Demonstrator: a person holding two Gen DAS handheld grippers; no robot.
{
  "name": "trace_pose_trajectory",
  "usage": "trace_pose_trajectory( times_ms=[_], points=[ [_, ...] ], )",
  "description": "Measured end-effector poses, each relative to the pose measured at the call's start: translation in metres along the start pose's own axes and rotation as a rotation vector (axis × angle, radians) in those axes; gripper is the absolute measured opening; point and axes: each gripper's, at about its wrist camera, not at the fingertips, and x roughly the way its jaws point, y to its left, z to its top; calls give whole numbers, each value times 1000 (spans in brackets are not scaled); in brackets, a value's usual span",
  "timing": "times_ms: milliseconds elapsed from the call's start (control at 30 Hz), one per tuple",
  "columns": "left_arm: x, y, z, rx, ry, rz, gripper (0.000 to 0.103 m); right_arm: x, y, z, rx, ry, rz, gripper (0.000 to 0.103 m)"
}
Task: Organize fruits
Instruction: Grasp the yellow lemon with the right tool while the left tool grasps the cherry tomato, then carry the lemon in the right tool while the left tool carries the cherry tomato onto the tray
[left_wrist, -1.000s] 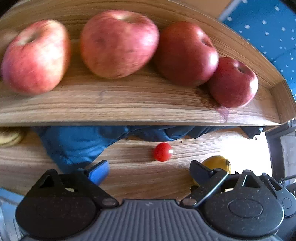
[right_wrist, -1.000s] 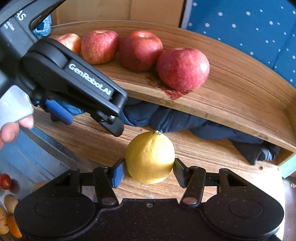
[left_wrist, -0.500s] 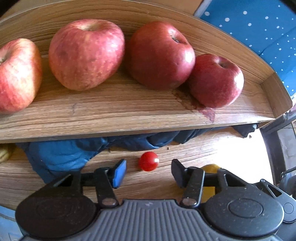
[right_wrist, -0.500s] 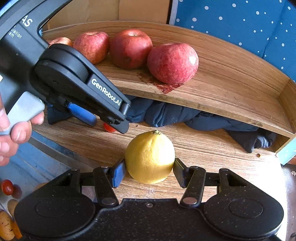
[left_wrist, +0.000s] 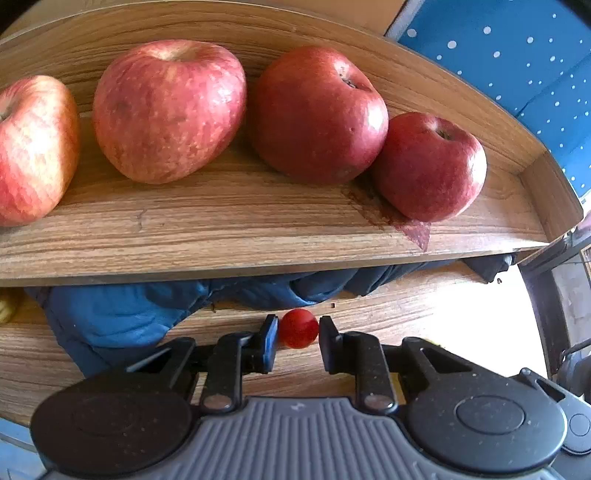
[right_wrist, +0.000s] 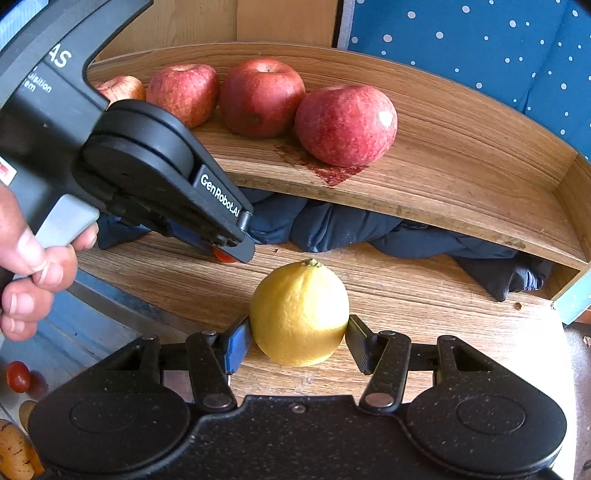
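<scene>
A small red cherry tomato (left_wrist: 298, 328) lies on the lower wooden shelf (left_wrist: 424, 306), and my left gripper (left_wrist: 297, 341) is shut on it, a pad against each side. In the right wrist view the same tomato (right_wrist: 223, 255) peeks out under the left gripper's fingers (right_wrist: 236, 247). My right gripper (right_wrist: 299, 339) is shut on a yellow lemon (right_wrist: 299, 314), held stem up just over the lower shelf (right_wrist: 424, 295). Several red apples (left_wrist: 317, 114) sit in a row on the upper shelf (left_wrist: 258, 236).
A crumpled blue cloth (left_wrist: 110, 314) fills the back of the lower shelf under the upper one. A dark red stain (right_wrist: 328, 170) marks the upper shelf beside the rightmost apple. Another cherry tomato (right_wrist: 16, 376) and other produce (right_wrist: 14, 450) lie below left. A hand (right_wrist: 22, 280) holds the left gripper.
My left gripper moved forward and right to the cherry tomato, and its fingers closed from wide apart onto it. The right gripper kept the lemon and barely moved.
</scene>
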Motion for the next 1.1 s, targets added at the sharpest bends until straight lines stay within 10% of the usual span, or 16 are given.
trace_pose_trajectory(
  times_ms=[1100],
  points=[
    [-42,36,-12,-41,-24,2,24,-8,24,4,-41,-22,62,57]
  ],
)
